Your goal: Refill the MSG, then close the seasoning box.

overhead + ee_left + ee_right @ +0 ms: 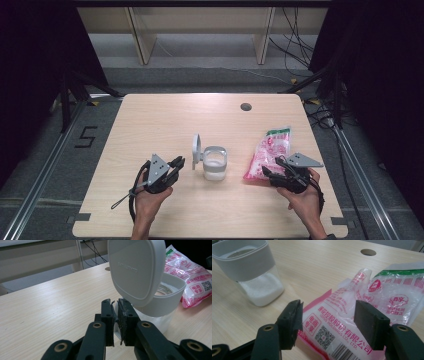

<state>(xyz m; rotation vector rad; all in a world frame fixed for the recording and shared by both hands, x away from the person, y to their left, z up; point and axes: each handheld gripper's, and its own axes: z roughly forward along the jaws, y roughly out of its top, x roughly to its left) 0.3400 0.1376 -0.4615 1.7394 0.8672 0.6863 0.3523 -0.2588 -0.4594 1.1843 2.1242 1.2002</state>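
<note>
A white container [215, 165] stands mid-table with its hinged lid [197, 148] flipped up at its left side; white granules fill its lower part [260, 290]. My left gripper [179, 162] sits just left of it, at the hinge side. Its jaws [115, 302] are shut to a thin slit in front of the container [165, 302] and the raised lid [136, 270], with nothing clearly held. A pink and white plastic bag [270, 150] lies to the right. My right gripper [270, 169] is at the bag's near end, open [328, 307], its pads standing apart over the bag [362, 300].
The wooden table [165, 115] has a round cable hole [245, 106] near its far edge. Bare tabletop lies left of and behind the container. Beyond the far edge are shelving legs and cables on the floor.
</note>
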